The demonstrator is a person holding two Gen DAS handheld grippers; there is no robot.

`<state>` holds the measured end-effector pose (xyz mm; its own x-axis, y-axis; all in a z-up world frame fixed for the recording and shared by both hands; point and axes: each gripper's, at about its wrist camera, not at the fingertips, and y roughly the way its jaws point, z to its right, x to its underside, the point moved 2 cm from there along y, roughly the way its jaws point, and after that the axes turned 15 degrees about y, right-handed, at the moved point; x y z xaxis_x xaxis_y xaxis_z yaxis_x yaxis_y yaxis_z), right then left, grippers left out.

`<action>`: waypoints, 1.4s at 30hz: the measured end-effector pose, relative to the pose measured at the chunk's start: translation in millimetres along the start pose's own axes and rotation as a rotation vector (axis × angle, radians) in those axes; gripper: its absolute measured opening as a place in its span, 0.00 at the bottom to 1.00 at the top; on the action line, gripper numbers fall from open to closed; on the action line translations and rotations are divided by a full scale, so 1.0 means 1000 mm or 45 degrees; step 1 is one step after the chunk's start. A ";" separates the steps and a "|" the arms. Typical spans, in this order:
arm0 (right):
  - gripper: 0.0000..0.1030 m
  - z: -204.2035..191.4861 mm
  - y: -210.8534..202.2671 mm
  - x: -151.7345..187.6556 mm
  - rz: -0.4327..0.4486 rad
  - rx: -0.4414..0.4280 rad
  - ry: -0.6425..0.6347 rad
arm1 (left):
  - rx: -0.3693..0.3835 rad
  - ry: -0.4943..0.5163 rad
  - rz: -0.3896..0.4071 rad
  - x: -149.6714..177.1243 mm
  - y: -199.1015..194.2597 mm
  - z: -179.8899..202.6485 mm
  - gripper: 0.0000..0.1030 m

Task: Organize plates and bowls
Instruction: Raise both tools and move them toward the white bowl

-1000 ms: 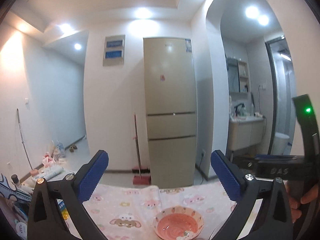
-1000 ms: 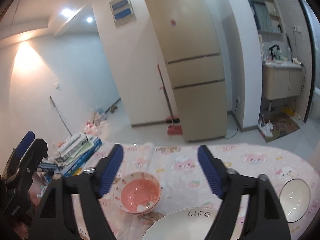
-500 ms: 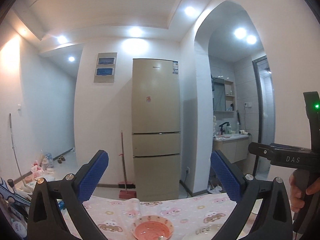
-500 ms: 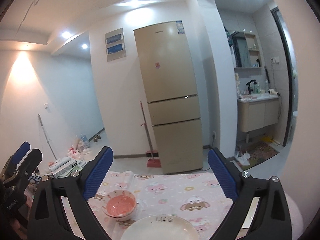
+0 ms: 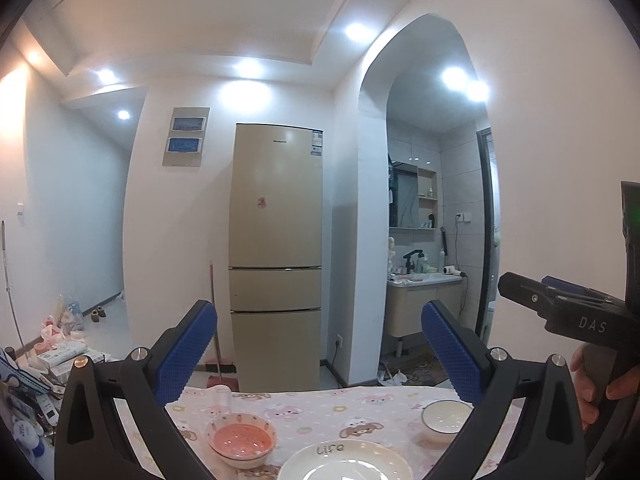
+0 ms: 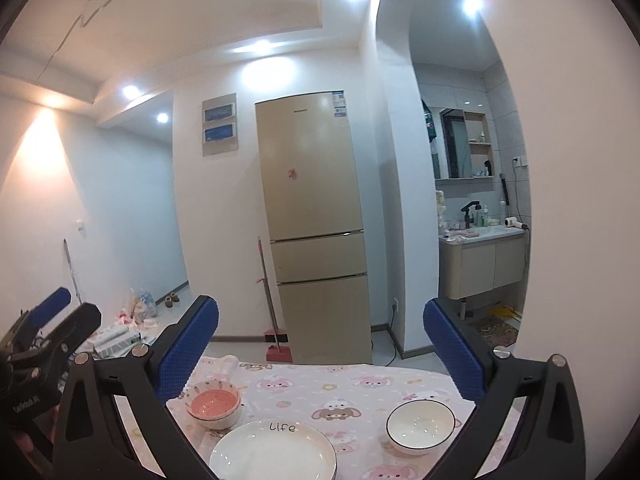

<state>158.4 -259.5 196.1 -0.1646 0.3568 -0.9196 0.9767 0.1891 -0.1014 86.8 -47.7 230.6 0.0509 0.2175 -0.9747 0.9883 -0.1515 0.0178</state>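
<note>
Right wrist view: my right gripper (image 6: 320,344) fingers just opened wide, empty, plate (image 6: 274,454) and bowls now in lower frame, nothing grabbed yet.

White plate (image 6: 273,453) between pink bowl (image 6: 213,403) and white bowl (image 6: 420,426).

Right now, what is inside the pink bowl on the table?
The pink bowl shows only its salmon-pink inner surface with a few pale specks near the bottom; whether those are residue or pattern cannot be told. Its near inner wall is hidden by the rim.
</note>
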 end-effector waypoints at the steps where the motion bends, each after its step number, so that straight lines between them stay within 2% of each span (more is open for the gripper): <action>1: 0.99 0.003 -0.007 -0.001 0.009 -0.002 0.015 | 0.016 -0.002 -0.002 -0.002 -0.002 0.004 1.00; 4: 0.99 0.009 -0.019 -0.003 0.024 -0.007 0.027 | 0.029 -0.008 0.004 -0.006 -0.006 0.011 1.00; 12: 0.99 0.034 -0.030 -0.010 0.055 0.082 -0.004 | 0.087 -0.042 -0.004 -0.012 0.007 0.031 1.00; 27: 0.99 0.117 0.018 -0.006 0.000 0.274 0.020 | 0.183 -0.088 -0.039 -0.008 0.084 0.084 1.00; 31: 0.99 0.141 0.034 -0.006 -0.006 0.326 0.017 | 0.236 -0.116 -0.105 0.005 0.113 0.098 1.00; 35: 0.99 0.166 0.042 -0.009 -0.008 0.383 0.042 | 0.268 -0.086 -0.188 0.020 0.143 0.117 1.00; 42: 0.99 0.197 0.079 0.011 -0.130 0.461 0.033 | 0.284 -0.050 -0.320 0.054 0.184 0.152 1.00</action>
<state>261.2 -420.6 103.4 -0.2625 0.3770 -0.8882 0.9397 -0.1094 -0.3242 249.6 -210.2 148.0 -0.2004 0.2377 -0.9504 0.9132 -0.3061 -0.2691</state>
